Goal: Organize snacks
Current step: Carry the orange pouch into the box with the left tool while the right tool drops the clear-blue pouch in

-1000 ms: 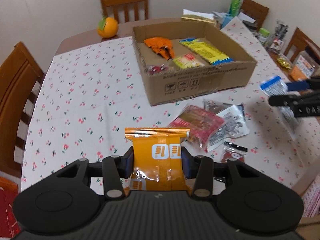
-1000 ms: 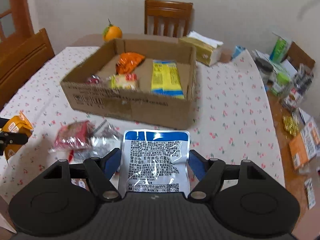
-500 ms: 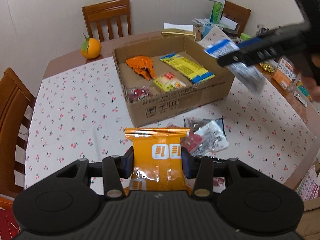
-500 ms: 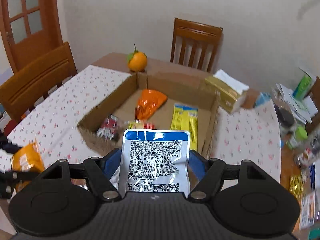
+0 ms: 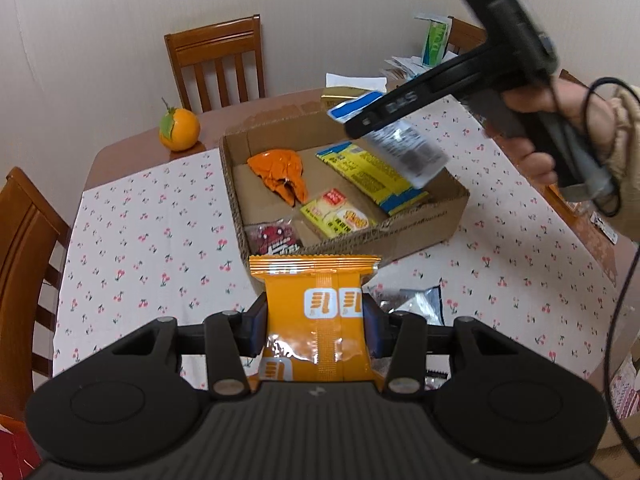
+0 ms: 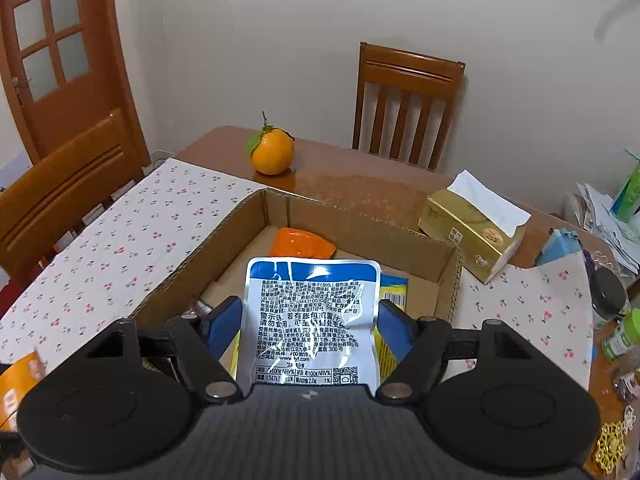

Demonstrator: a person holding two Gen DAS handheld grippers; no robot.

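My left gripper (image 5: 314,316) is shut on an orange snack packet (image 5: 316,312), held above the tablecloth just in front of the cardboard box (image 5: 424,216). My right gripper (image 6: 310,320) is shut on a silver pouch with a blue top (image 6: 312,320) and hangs over the box (image 6: 236,216); in the left wrist view the pouch (image 5: 404,148) hovers over the box's right side. Inside lie an orange bag (image 5: 280,172), a long yellow packet (image 5: 368,172), a small yellow packet (image 5: 338,216) and a red one (image 5: 274,236).
Loose packets (image 5: 416,300) lie on the cherry-print tablecloth (image 5: 152,232) in front of the box. An orange fruit (image 6: 272,152) and a gold tissue box (image 6: 472,236) stand behind it. Chairs (image 6: 404,108) ring the table; jars and clutter (image 6: 612,304) crowd the right edge.
The right gripper carried the silver pouch from the table's right side up and over the box. The left gripper rose and neared the box, still holding the orange packet.
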